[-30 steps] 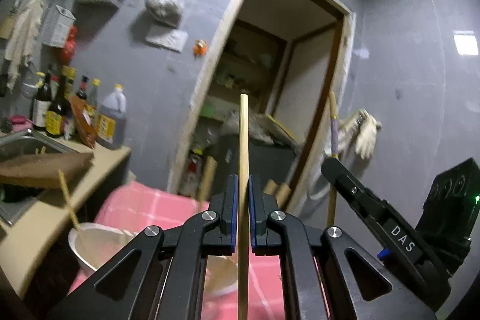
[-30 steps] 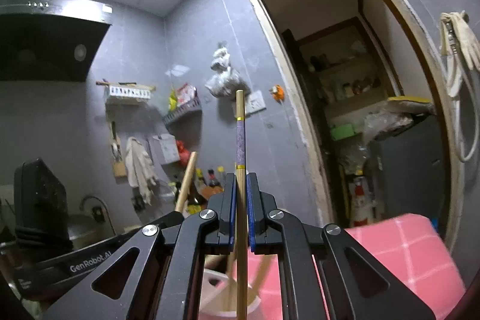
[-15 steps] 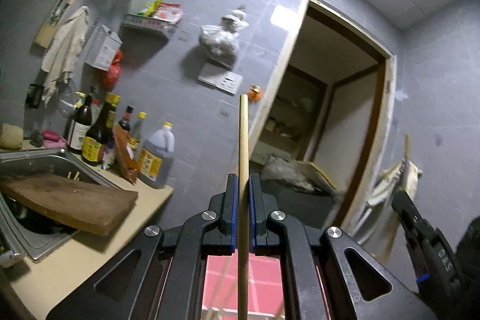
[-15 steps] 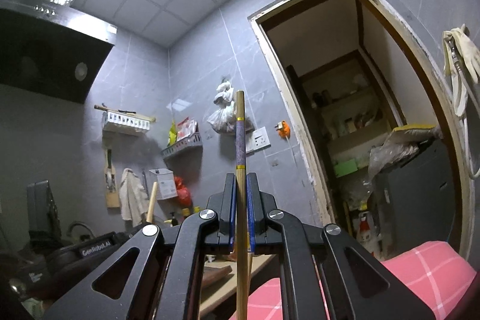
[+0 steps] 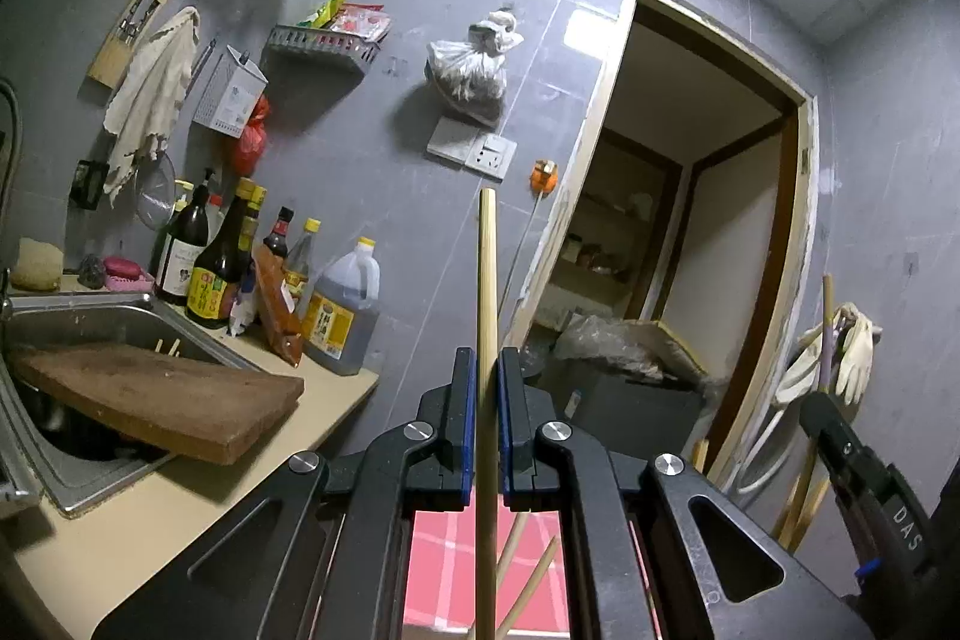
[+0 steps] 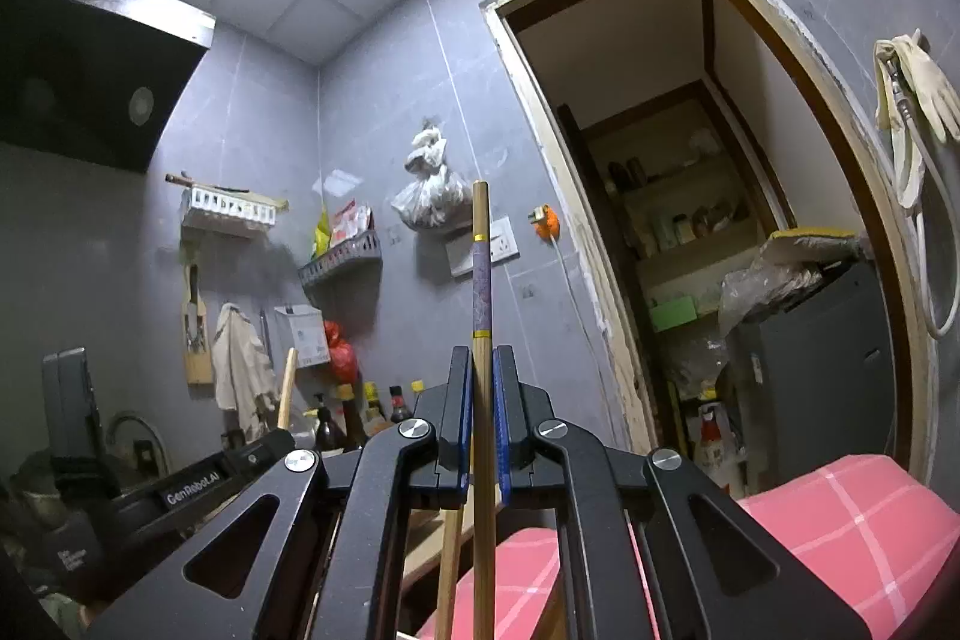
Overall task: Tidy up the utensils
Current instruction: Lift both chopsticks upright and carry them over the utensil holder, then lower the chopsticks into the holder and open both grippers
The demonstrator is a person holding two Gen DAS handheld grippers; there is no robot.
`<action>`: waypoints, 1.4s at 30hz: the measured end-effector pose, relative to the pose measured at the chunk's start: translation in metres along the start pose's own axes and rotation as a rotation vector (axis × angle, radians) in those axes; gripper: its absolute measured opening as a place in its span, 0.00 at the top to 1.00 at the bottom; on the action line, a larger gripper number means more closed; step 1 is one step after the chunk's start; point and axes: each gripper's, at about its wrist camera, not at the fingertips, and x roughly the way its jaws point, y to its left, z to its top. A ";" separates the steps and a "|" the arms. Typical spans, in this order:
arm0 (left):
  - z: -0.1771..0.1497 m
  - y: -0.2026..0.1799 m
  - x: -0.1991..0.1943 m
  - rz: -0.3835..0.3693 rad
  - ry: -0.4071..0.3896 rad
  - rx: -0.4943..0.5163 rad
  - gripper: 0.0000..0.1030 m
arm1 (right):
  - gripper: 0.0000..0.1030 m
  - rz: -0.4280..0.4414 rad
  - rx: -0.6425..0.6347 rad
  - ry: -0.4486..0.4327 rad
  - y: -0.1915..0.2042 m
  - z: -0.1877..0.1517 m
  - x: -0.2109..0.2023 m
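Observation:
My left gripper (image 5: 486, 370) is shut on a plain wooden chopstick (image 5: 486, 292) that stands upright between the blue pads. My right gripper (image 6: 480, 364) is shut on a wooden chopstick with a purple patterned band (image 6: 481, 280), also upright. Both grippers are raised and point up at the wall and doorway. Below the left gripper, more chopstick ends (image 5: 528, 574) show over the pink checked cloth (image 5: 444, 568). The right gripper also shows at the right edge of the left wrist view (image 5: 870, 484), and the left gripper shows at the left of the right wrist view (image 6: 198, 478).
A sink (image 5: 90, 328) with a wooden cutting board (image 5: 156, 394) lies at the left, with sauce bottles (image 5: 222, 268) on the beige counter (image 5: 198, 496). A doorway (image 5: 690, 244) opens ahead. A range hood (image 6: 90, 76) hangs at upper left. Gloves (image 6: 918, 82) hang at right.
Both grippers have risen and tilted upward with their chopsticks. The white bowl and most of the pink cloth have dropped out of view. The left view has swung toward the sink.

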 end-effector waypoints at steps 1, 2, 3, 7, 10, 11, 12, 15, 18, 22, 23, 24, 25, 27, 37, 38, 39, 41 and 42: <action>-0.003 0.000 0.000 0.000 0.007 -0.002 0.96 | 0.95 0.000 0.000 0.005 0.000 -0.001 0.000; -0.005 0.000 0.000 -0.001 0.013 -0.002 0.96 | 0.95 -0.001 -0.002 0.009 0.000 -0.002 0.000; -0.008 0.000 0.000 0.000 0.016 0.000 0.96 | 0.95 -0.001 -0.006 0.016 0.000 -0.004 0.000; -0.017 -0.002 -0.003 0.002 0.034 0.009 0.96 | 0.95 -0.001 -0.012 0.048 0.000 -0.009 -0.002; -0.024 -0.004 -0.005 0.003 0.048 0.024 0.95 | 0.95 -0.003 -0.021 0.077 0.001 -0.013 -0.003; -0.027 -0.004 -0.006 0.003 0.055 0.028 0.95 | 0.95 -0.005 -0.024 0.086 0.001 -0.014 -0.004; -0.029 -0.005 -0.007 0.004 0.061 0.030 0.95 | 0.95 -0.009 -0.026 0.095 0.001 -0.015 -0.005; -0.037 -0.004 -0.009 0.011 0.082 0.033 0.95 | 0.95 -0.016 -0.029 0.127 0.000 -0.018 -0.008; -0.044 -0.003 -0.009 0.022 0.108 0.031 0.95 | 0.95 -0.020 -0.029 0.156 0.000 -0.020 -0.010; -0.051 -0.005 -0.007 0.021 0.148 0.044 0.94 | 0.95 -0.019 -0.038 0.189 0.000 -0.023 -0.015; -0.052 -0.005 -0.007 0.021 0.155 0.048 0.94 | 0.95 -0.021 -0.041 0.199 0.001 -0.024 -0.016; -0.054 -0.006 -0.007 0.020 0.167 0.053 0.94 | 0.95 -0.021 -0.042 0.208 0.001 -0.025 -0.017; -0.055 -0.007 -0.006 0.018 0.179 0.058 0.94 | 0.95 -0.022 -0.043 0.215 0.000 -0.026 -0.018; -0.057 -0.009 -0.007 0.016 0.195 0.065 0.94 | 0.95 -0.025 -0.046 0.225 0.001 -0.027 -0.019; -0.057 -0.015 -0.017 -0.002 0.229 0.058 0.92 | 0.94 -0.039 -0.072 0.282 0.001 -0.030 -0.023; -0.057 -0.015 -0.017 0.000 0.227 0.059 0.92 | 0.94 -0.040 -0.074 0.283 0.001 -0.030 -0.024; -0.057 -0.015 -0.017 0.001 0.227 0.061 0.92 | 0.93 -0.041 -0.075 0.284 0.001 -0.030 -0.025; -0.055 -0.017 -0.019 0.002 0.223 0.060 0.92 | 0.90 -0.042 -0.079 0.283 0.001 -0.029 -0.027; -0.054 -0.017 -0.020 0.001 0.221 0.059 0.92 | 0.87 -0.039 -0.079 0.282 0.001 -0.028 -0.027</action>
